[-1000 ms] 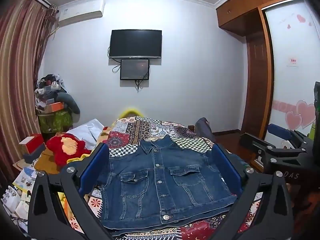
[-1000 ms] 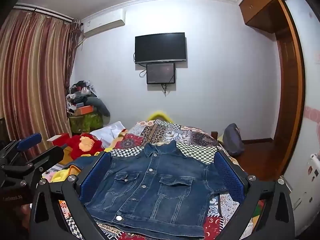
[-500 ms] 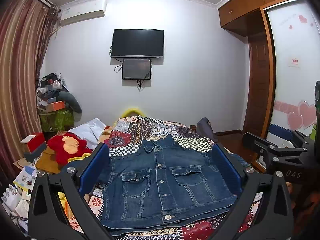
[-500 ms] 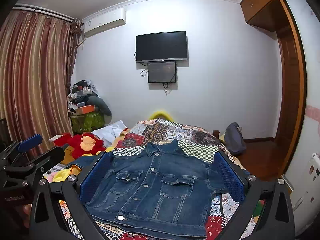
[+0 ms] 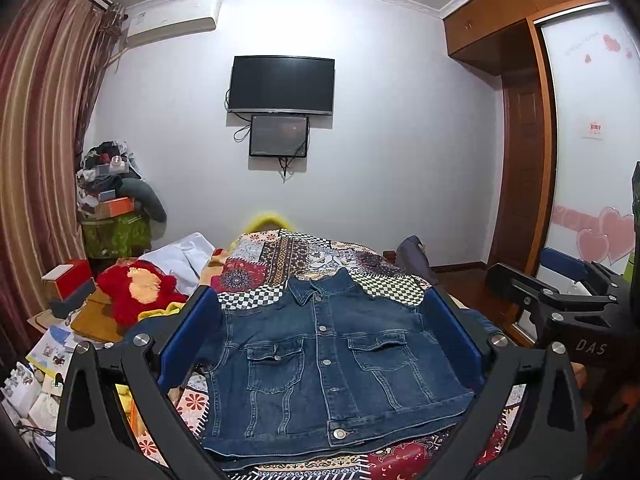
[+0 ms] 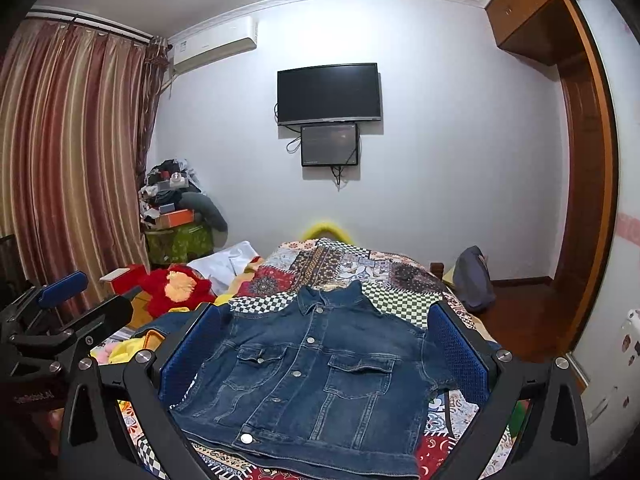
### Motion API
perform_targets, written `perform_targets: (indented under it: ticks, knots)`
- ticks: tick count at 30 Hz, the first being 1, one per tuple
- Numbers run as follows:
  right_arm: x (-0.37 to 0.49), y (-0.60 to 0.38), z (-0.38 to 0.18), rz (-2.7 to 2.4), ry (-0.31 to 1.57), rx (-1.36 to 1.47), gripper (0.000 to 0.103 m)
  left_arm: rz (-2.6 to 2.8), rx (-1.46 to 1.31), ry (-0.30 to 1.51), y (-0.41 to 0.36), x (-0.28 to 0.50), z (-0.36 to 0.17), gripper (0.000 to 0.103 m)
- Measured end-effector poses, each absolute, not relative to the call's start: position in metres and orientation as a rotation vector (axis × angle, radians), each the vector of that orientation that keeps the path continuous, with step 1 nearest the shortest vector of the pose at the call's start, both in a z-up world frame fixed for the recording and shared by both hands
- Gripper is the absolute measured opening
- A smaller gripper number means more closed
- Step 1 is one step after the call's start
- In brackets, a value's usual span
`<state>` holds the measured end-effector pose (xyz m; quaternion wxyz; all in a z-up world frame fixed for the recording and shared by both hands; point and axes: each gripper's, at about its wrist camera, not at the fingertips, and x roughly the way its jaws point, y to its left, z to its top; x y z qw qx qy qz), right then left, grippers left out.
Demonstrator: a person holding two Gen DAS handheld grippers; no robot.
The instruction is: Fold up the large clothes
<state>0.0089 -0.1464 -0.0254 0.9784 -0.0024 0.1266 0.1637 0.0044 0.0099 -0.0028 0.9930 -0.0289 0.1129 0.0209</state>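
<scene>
**Denim jacket laid out flat, both grippers poised and empty**

Denim, dark blue and stiff-looking, fills the near middle of both views: one denim jacket lies face up and buttoned on the patchwork quilt of the bed, collar toward the far wall, hem toward the cameras. Its sleeves appear tucked behind the body, so the first folds seem done and a fold of the body lengthwise or crosswise probably remains.

Over the last second almost nothing has changed. The jacket keeps the same spot and shape, and both views have only drifted slightly, so the person seems to be pausing before reaching for the cloth. No fold is in progress.

The left gripper hovers above the near hem with its two blue pads spread wide and nothing between them. The right gripper does the same, jaws wide apart and empty, just to the right of its partner; each appears at the edge of the other's view.

Counted: one jacket, two grippers, four blue pads. Farther out, one red plush toy lies left of the bed, one white cloth beside it, one grey bag sits on the right, and two dark screens hang on the far wall.
</scene>
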Motion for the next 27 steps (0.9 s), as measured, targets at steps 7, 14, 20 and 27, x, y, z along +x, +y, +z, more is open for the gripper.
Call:
perform_targets:
  ticks: [7, 14, 20, 27]
  knots:
    - [0.0076, -0.1448, -0.0256, 0.330, 0.254, -0.004, 0.103, 0.043, -0.062, 0.225, 0.0106, 0.0047, -0.0032, 0.103]
    - [0.0077, -0.1405, -0.0256, 0.333, 0.253, -0.010, 0.103, 0.042, -0.062, 0.225, 0.0111, 0.0048, -0.0037, 0.103]
    - [0.0092, -0.1416, -0.0245, 0.336, 0.255, -0.006, 0.103, 0.040, -0.063, 0.222, 0.0114, 0.0042, -0.0036, 0.103]
    - [0.0089, -0.1402, -0.0247, 0.334, 0.255, -0.003, 0.103, 0.040, -0.063, 0.222, 0.0115, 0.0041, -0.0033, 0.103]
